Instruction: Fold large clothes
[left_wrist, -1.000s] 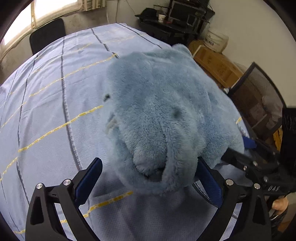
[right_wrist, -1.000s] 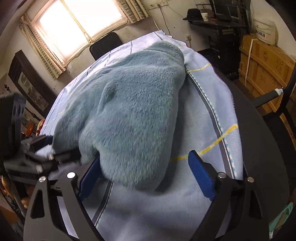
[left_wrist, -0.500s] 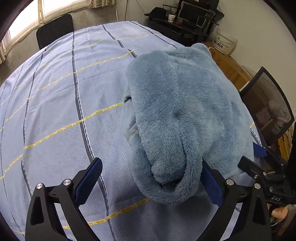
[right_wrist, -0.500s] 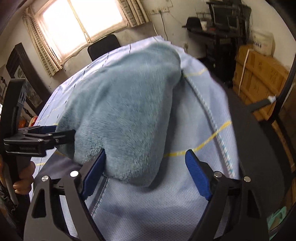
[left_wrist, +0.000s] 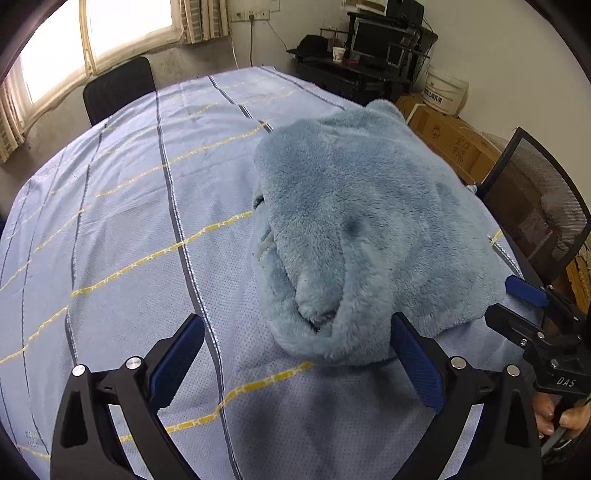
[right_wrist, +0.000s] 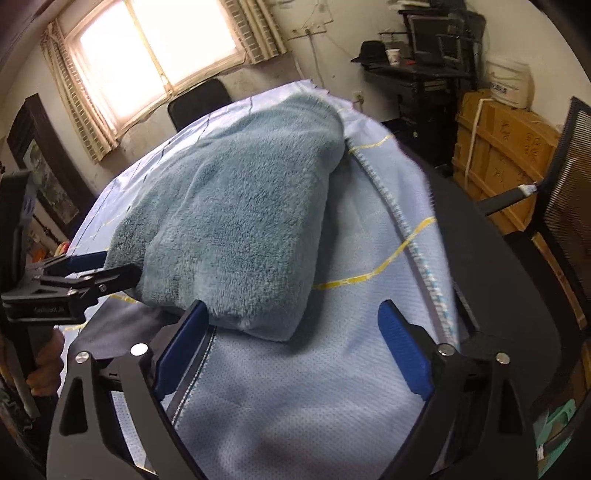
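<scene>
A fluffy blue garment (left_wrist: 369, 229) lies folded in a thick bundle on the table's light-blue striped cloth (left_wrist: 129, 229). My left gripper (left_wrist: 299, 350) is open, and the bundle's near end lies between its fingertips, close to the right pad without being pinched. My right gripper (right_wrist: 293, 339) is open and its jaws are opening. The garment (right_wrist: 240, 221) has its near corner between them, beside the left pad, unpressed. Each view shows the other gripper at the bundle's side: the right gripper (left_wrist: 506, 304) and the left gripper (right_wrist: 110, 267).
The cloth (right_wrist: 332, 387) ends at the black table's right edge (right_wrist: 498, 280). A mesh chair (left_wrist: 535, 206) and wooden crates (right_wrist: 506, 155) stand to the right. A black chair (left_wrist: 118, 88) sits at the far end under the window, and a desk (left_wrist: 369, 62) stands behind.
Both grippers have drawn back from the garment, so it sits farther off and more cloth shows. The bundle stays flat on the table. The right jaws narrowed, then widened.
</scene>
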